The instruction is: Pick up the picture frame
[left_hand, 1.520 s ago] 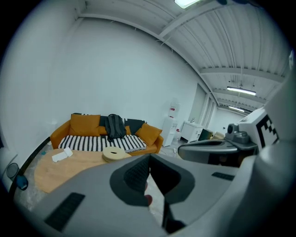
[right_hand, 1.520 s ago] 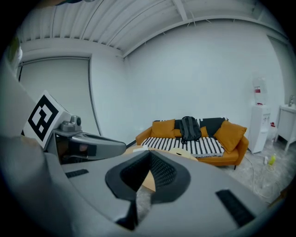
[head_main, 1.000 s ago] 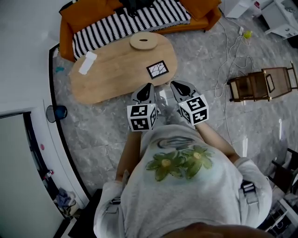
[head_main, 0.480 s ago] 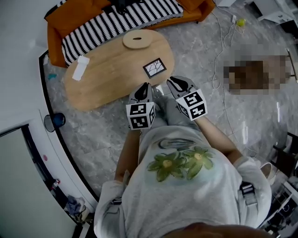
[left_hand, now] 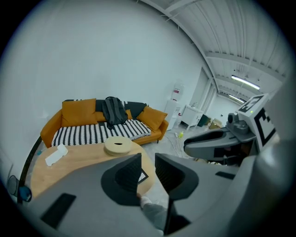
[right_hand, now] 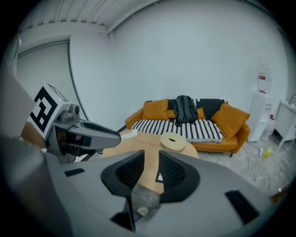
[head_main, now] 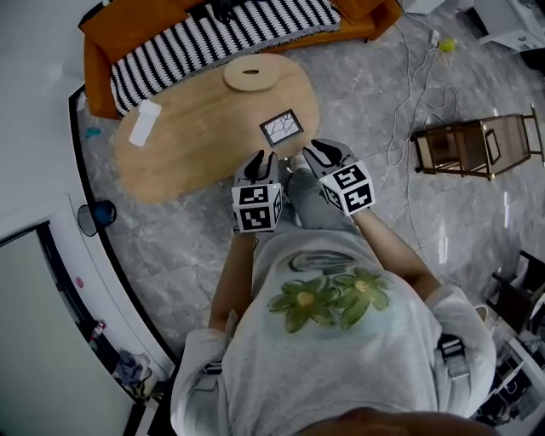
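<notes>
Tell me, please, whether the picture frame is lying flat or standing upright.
Lying flat: the picture frame rests face up on the wooden table, near its edge.

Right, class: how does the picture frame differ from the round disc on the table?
The frame is rectangular with a dark border. The disc is round and made of pale wood. The frame lies by the near edge of the table, while the disc sits at the end by the sofa. Both lie flat on the table, untouched.
</notes>
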`<state>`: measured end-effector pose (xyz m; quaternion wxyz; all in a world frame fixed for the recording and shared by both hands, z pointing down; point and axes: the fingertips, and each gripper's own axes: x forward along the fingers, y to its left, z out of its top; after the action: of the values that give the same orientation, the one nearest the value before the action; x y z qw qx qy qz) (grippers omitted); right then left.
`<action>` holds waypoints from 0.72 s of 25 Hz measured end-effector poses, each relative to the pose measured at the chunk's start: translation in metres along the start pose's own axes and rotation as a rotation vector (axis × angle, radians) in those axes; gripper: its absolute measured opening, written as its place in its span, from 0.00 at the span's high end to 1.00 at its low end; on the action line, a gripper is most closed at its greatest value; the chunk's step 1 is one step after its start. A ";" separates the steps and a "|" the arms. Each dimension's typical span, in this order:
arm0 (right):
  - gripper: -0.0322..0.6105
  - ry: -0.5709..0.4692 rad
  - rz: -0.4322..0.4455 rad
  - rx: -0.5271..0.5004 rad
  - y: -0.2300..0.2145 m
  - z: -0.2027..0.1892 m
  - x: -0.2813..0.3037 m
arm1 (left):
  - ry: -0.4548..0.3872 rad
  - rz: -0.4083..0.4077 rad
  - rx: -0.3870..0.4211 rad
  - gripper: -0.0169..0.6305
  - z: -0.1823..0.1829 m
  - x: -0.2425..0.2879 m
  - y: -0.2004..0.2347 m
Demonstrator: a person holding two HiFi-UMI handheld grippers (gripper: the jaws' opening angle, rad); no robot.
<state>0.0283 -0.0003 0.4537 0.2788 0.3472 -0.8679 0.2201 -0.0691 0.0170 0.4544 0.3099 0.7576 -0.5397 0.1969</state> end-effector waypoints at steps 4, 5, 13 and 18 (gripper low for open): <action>0.82 0.023 0.000 0.000 -0.018 0.002 0.014 | 0.011 0.012 -0.023 0.83 0.005 0.016 0.007; 0.82 0.028 -0.003 -0.003 -0.022 0.001 0.017 | 0.014 0.016 -0.034 0.83 0.005 0.020 0.008; 0.82 0.061 -0.003 -0.044 -0.041 -0.003 0.051 | 0.034 0.063 -0.071 0.80 0.000 0.050 0.024; 0.82 0.091 0.006 -0.039 -0.051 -0.008 0.067 | 0.051 0.089 -0.103 0.80 -0.010 0.066 0.032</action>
<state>0.0272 -0.0614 0.5123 0.3242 0.3288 -0.8594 0.2196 -0.0761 -0.0291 0.5122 0.3529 0.7108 -0.5741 0.2016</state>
